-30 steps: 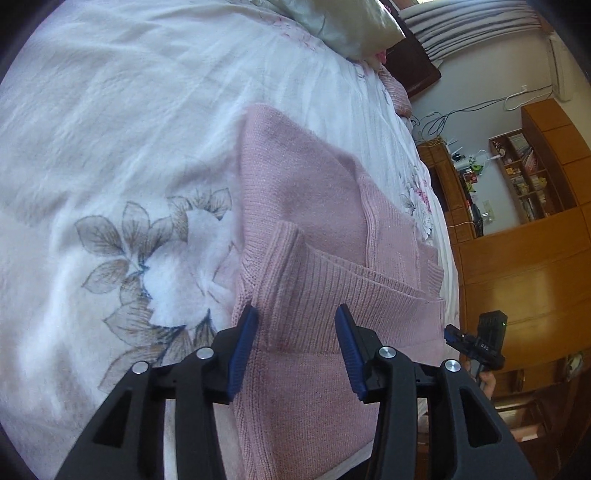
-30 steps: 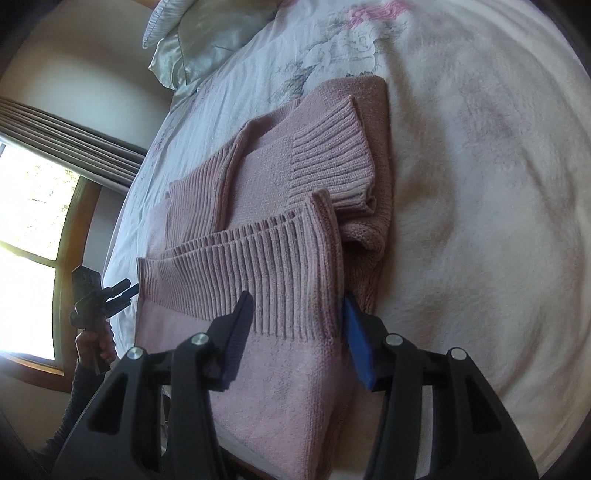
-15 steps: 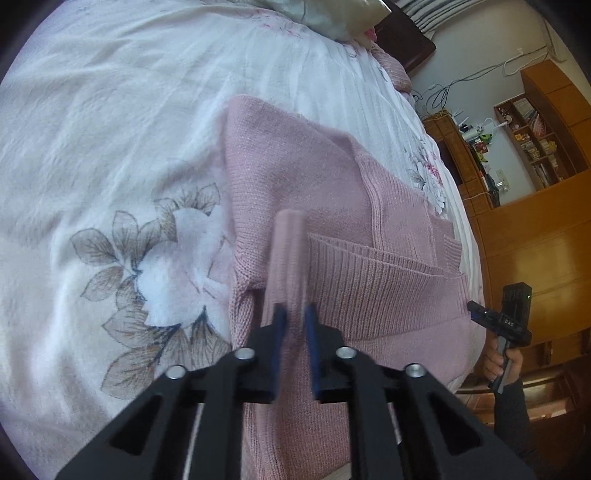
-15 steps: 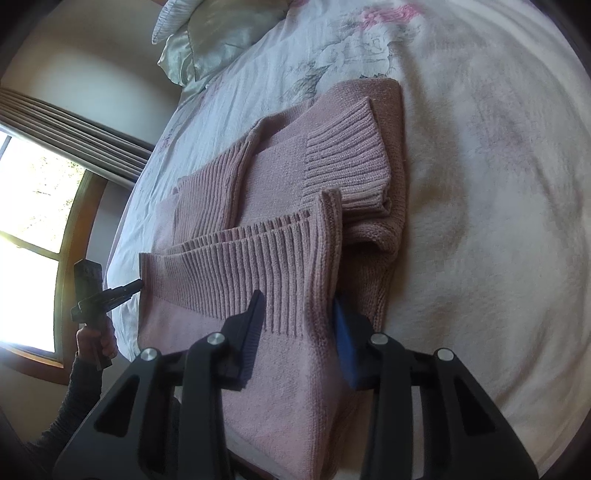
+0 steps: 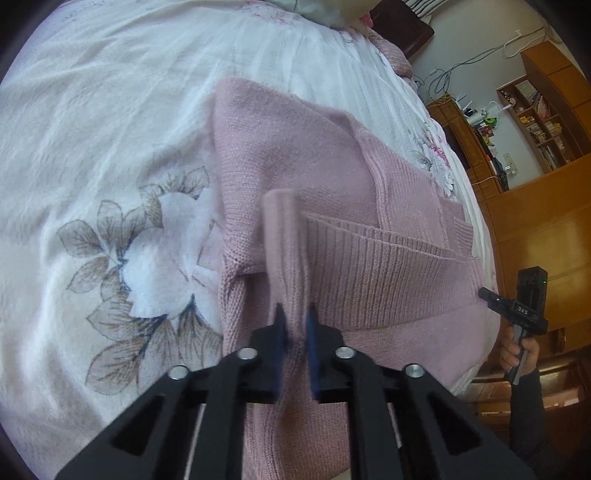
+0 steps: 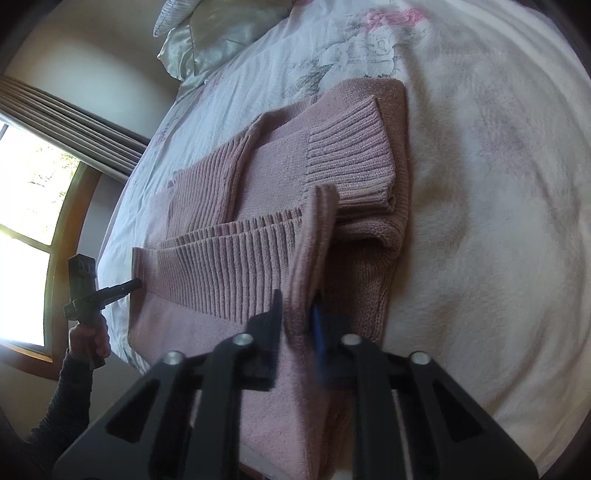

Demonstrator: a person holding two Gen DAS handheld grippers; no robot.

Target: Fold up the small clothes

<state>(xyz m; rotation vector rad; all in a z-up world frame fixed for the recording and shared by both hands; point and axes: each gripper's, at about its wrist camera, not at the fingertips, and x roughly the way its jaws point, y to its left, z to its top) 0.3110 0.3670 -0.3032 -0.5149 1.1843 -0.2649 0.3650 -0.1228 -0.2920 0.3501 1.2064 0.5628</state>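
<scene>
A pink knit sweater [image 5: 295, 155] lies partly folded on the bed, its ribbed hem band [image 5: 380, 273] turned up toward me. My left gripper [image 5: 294, 325] is shut on the hem's left corner, and a pinched ridge of knit stands up between its blue pads. In the right wrist view the same sweater [image 6: 266, 177] shows a ribbed cuff [image 6: 351, 155] folded on top. My right gripper [image 6: 297, 314] is shut on the hem's right corner, with fabric bunched between its fingers. Each gripper appears small in the other's view, held by a hand.
A white bedspread [image 5: 92, 129] with grey flower prints covers the bed. Pillows [image 6: 218, 33] lie at its head. A window with curtains [image 6: 44, 155] is on one side, wooden cabinets and shelves [image 5: 535, 122] on the other. The bed edge runs just below the sweater.
Both grippers went from open around the hem corners to shut on them. The left closed first, the right in the last half second. The pinched knit now rises between the fingers.
</scene>
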